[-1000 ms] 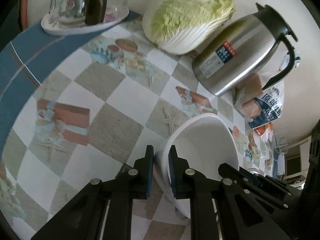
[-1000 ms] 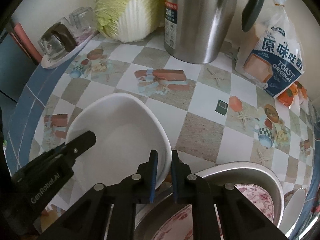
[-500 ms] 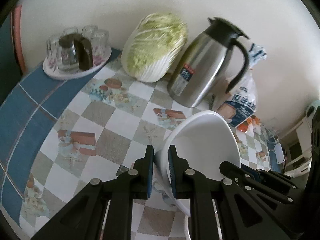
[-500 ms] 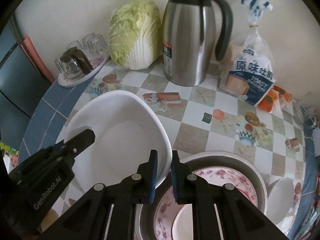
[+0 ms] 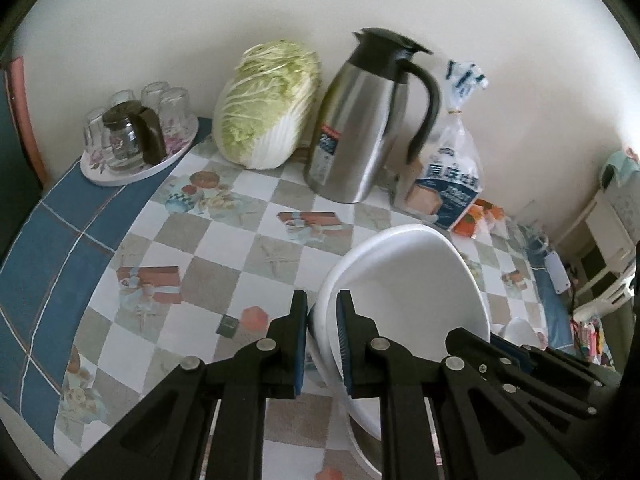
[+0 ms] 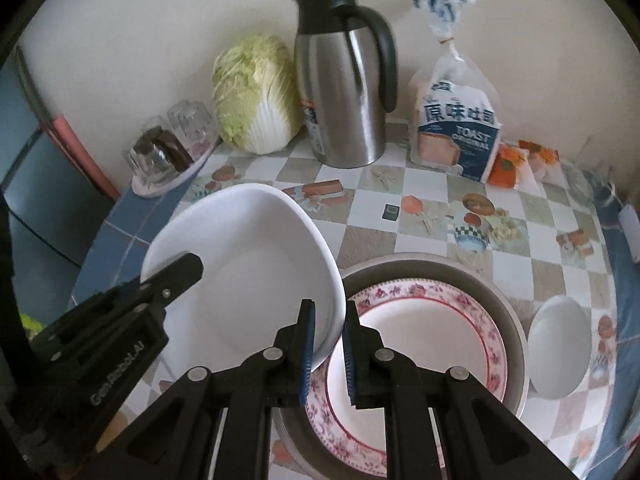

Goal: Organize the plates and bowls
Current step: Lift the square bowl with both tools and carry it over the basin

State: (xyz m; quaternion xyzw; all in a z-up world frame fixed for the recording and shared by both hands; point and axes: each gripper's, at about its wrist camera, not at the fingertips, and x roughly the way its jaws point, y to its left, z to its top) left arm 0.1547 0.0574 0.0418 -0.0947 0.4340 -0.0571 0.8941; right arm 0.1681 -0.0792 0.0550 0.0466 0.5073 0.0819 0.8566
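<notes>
From the left wrist, we see our left gripper pinching the near rim of a plain white bowl, glossy and deep, which looks like two nested shells at the edge. It hangs tilted above the checkered surface. Beyond stand a napa cabbage, a steel thermos jug, a bag of toast and a tray of upturned glasses.

From the right wrist, our right gripper clamps the opposite rim of the same white bowl, with the left gripper's black finger gripping its far-left edge. Just beside and below the bowl, a floral-rimmed plate lies inside a grey metal basin, and a small white bowl sits on the surface to the basin's right.
</notes>
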